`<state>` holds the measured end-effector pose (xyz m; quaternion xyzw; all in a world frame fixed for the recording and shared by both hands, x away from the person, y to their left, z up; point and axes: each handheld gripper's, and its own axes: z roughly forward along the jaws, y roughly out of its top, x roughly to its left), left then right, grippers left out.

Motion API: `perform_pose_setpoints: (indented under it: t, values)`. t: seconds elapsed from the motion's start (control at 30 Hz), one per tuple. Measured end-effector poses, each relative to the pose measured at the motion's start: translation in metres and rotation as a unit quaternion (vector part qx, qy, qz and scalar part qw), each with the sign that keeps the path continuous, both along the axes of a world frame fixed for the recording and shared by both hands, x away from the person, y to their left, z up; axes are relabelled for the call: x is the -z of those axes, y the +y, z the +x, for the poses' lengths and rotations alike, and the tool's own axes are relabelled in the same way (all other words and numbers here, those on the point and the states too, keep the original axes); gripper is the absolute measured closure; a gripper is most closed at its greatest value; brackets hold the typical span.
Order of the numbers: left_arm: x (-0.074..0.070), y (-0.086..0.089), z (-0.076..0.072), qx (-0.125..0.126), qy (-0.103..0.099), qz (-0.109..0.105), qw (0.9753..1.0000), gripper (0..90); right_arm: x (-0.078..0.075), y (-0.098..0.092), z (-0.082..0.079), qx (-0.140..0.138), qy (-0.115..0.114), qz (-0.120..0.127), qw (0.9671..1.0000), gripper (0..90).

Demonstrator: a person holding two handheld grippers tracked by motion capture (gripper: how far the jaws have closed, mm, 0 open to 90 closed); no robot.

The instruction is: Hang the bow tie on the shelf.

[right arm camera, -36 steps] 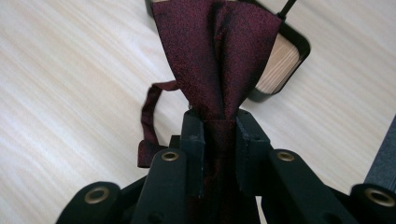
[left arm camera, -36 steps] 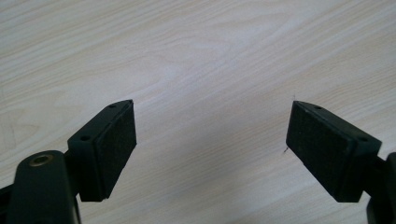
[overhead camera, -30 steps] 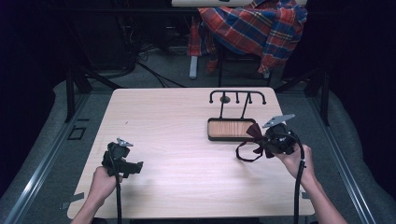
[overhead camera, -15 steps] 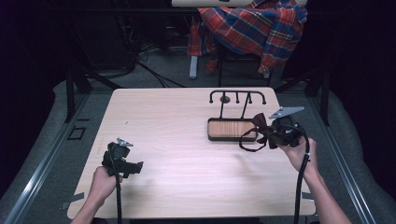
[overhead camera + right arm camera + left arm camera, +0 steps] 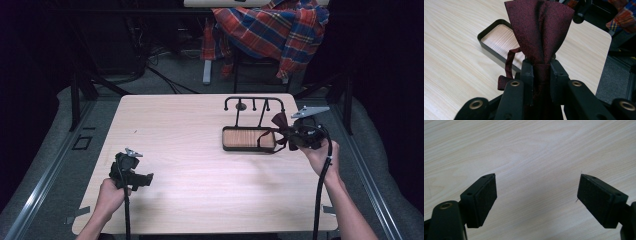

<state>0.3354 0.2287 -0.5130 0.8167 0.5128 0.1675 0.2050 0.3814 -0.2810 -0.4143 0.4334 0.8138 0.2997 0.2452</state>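
A dark red bow tie (image 5: 539, 27) is clamped at its knot in my right gripper (image 5: 541, 66), its wings fanning upward and its strap (image 5: 508, 65) hanging toward the table. In the high view that right gripper (image 5: 296, 135) holds the bow tie (image 5: 280, 124) just above the right end of a black tray with a wooden floor (image 5: 248, 139). A black rack with hooks (image 5: 254, 101) rises behind the tray. My left gripper (image 5: 134, 176) sits low at the table's front left; its jaws are spread wide over bare wood, pads (image 5: 486, 197) with nothing between them.
The light wooden table (image 5: 190, 150) has open surface across its middle and left. A plaid cloth (image 5: 270, 30) drapes over a chair behind the table. Dark floor and cables surround the table, and its right edge is close to my right hand.
My right gripper has carried the bow tie up and to the right, from in front of the tray toward its right end near the rack. The left gripper stayed put.
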Motion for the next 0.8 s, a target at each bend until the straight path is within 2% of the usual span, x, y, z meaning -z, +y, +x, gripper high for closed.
perform_pose_setpoints:
  t: [0.8]
  values:
    - [0.001,0.0,0.001,-0.002,0.001,0.001,1.0,16.3,-0.012,-0.008,0.023,0.019,-0.03,0.026,0.999,76.2]
